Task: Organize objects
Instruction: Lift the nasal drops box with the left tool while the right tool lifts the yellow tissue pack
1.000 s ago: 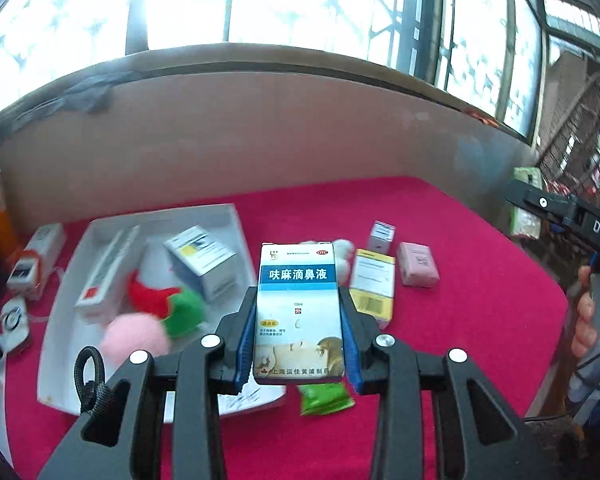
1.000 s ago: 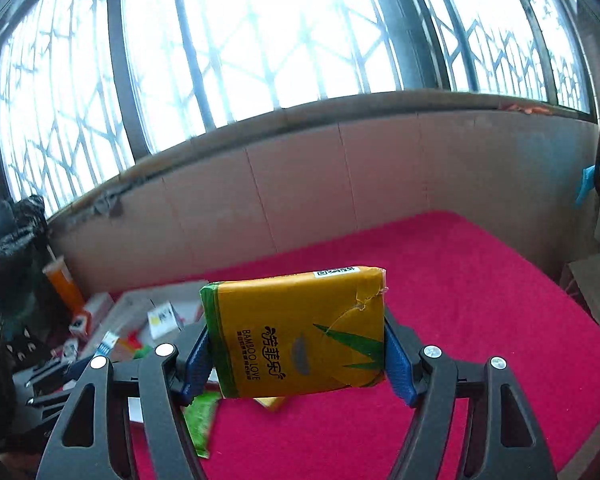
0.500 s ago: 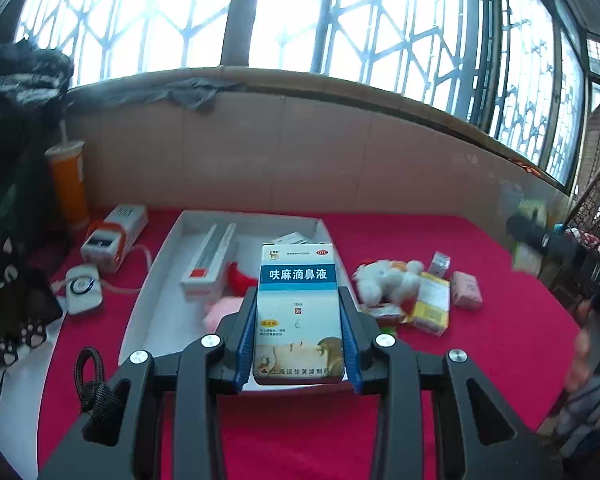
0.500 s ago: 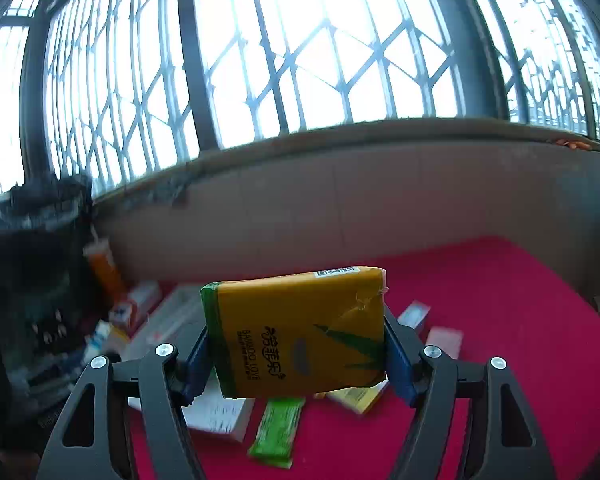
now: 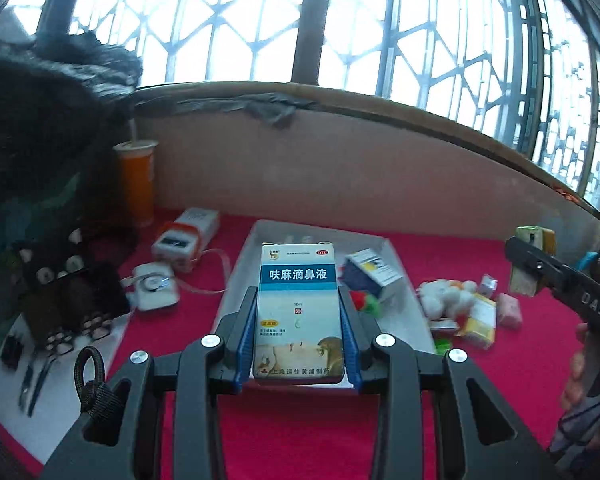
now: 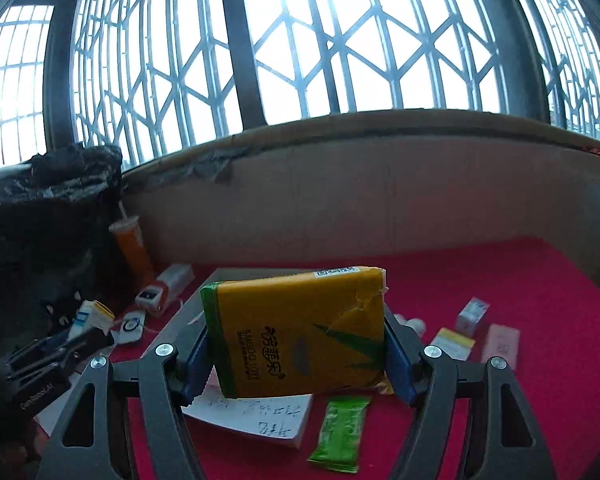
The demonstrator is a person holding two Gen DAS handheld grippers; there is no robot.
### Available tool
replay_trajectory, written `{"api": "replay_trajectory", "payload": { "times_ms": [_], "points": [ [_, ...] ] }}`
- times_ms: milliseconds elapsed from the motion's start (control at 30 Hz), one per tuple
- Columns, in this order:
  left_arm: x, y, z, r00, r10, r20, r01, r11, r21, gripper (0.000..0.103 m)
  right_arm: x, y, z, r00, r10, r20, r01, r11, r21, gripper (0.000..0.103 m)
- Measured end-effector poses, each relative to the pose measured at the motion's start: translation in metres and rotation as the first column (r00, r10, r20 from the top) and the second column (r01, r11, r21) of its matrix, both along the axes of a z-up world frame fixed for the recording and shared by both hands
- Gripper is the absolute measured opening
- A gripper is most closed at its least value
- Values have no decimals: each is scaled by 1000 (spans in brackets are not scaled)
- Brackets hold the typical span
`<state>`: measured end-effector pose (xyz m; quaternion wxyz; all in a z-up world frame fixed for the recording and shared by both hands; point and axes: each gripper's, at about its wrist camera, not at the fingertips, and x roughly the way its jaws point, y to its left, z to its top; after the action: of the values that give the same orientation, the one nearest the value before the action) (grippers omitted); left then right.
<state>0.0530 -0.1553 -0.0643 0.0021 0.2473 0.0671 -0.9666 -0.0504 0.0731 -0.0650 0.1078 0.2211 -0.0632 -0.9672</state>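
While claws grip boxes, white tray (image 5: 240,280) holding blue-white carton (image 5: 374,272)

Blown-out daylight through the windows (image 6: 300,40) backlights dim, perhaps slightly soft foregrounds; fisheye bends the edges.

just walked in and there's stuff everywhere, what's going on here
A person is sorting small items on a red table with a handheld gripper in each hand. The left gripper has its jaws shut on a blue and white medicine box, held up in front of a white tray. The right gripper is clamped on a yellow tissue pack. More small boxes, cotton balls and a green packet lie loose on the table.
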Motion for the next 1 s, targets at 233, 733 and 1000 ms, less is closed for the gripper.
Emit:
{"api": "replay_trajectory", "payload": {
  "times_ms": [233, 733, 1000],
  "points": [
    [22, -37, 13, 994, 103, -44, -104, 995, -3, 35, 3, -43, 9, 993, 104, -56, -105, 994, -14, 76],
    [-24, 39, 9, 998, -48, -30, 48, 999, 1, 35, 15, 30, -2, 997, -72, -20, 72, 997, 1, 76],
    [-50, 111, 32, 977, -202, -67, 200, 979, -32, 35, 25, 102, 18, 968, -240, -71, 237, 970, -53, 76]
  ]
}}
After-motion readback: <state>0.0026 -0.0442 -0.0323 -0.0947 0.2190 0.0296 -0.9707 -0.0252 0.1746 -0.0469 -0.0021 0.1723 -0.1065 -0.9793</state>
